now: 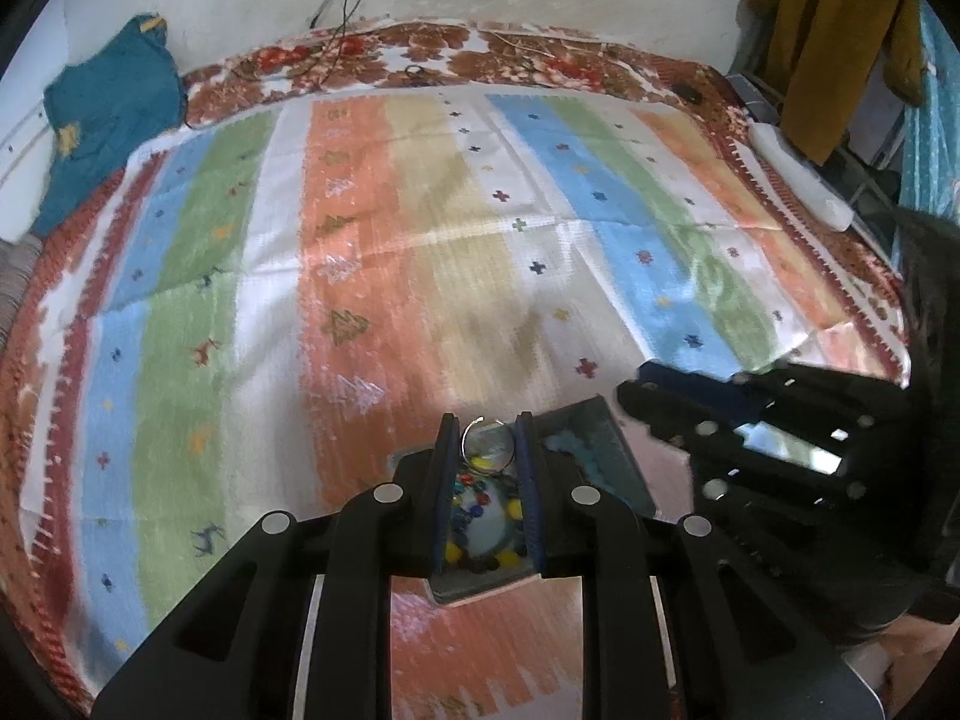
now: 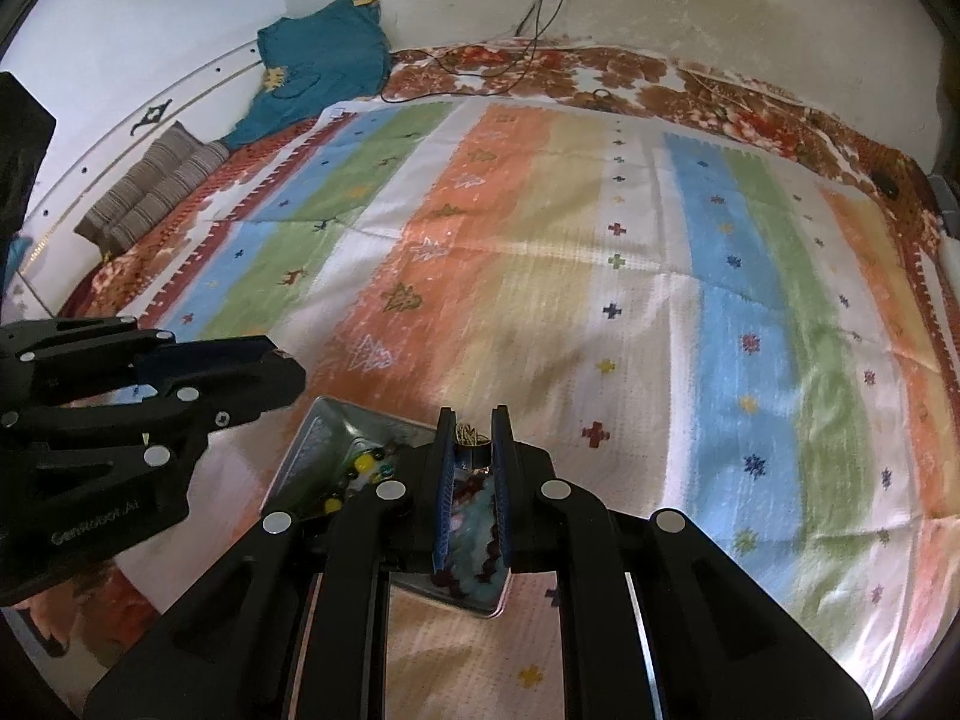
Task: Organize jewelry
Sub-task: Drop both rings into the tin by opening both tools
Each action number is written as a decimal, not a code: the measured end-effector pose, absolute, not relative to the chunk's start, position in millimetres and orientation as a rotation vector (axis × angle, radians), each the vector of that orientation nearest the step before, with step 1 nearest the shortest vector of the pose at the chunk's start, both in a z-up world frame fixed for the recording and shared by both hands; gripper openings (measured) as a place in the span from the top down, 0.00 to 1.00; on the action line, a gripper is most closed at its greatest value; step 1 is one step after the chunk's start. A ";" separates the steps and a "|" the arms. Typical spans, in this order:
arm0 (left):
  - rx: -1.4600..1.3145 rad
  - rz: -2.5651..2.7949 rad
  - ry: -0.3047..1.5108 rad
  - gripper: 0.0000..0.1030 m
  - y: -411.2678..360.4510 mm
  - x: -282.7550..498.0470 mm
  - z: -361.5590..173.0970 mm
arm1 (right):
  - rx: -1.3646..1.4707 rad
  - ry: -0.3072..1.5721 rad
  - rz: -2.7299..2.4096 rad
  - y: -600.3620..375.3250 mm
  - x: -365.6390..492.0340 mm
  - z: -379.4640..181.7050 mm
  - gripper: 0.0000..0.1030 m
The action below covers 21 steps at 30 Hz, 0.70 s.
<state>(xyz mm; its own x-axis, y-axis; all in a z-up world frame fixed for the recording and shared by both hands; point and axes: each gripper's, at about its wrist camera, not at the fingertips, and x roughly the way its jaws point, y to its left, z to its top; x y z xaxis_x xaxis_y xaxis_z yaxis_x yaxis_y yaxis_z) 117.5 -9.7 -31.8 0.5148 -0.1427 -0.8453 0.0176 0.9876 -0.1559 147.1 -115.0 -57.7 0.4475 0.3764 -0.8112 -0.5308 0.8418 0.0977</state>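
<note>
My left tongs (image 1: 485,438) are narrowed on a thin silver ring (image 1: 487,439), held just above the metal tray (image 1: 606,438); below it the tray's compartment of coloured beads (image 1: 480,516) shows between the fingers. My right tongs (image 2: 474,438), nearly shut, pinch a small gold piece (image 2: 471,435) over the tray's other compartment, where pale blue pompom trim (image 2: 474,525) lies. I judge the careful way is to bring each piece low over its own compartment before I loosen, so nothing bounces onto the striped blanket (image 1: 420,228) beyond the tray. Only the right view shows the gold piece and the striped cushions (image 2: 150,186) far beyond the tray; only the left shows the mustard cloth (image 1: 834,30).
</note>
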 end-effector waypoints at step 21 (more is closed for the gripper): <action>-0.184 -0.040 0.985 0.55 3.3 77.2 -20.1 | -0.257 0.866 0.534 -128.3 106.8 -44.9 0.46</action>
<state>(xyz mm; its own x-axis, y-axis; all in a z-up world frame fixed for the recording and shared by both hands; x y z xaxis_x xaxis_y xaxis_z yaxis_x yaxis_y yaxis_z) 77.2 3.3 -20.1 0.5532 -0.1168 -0.8248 -0.0495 0.9838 -0.1726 106.8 -128.3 -44.9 0.5280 0.3401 -0.7781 -0.5428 0.8398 -0.0012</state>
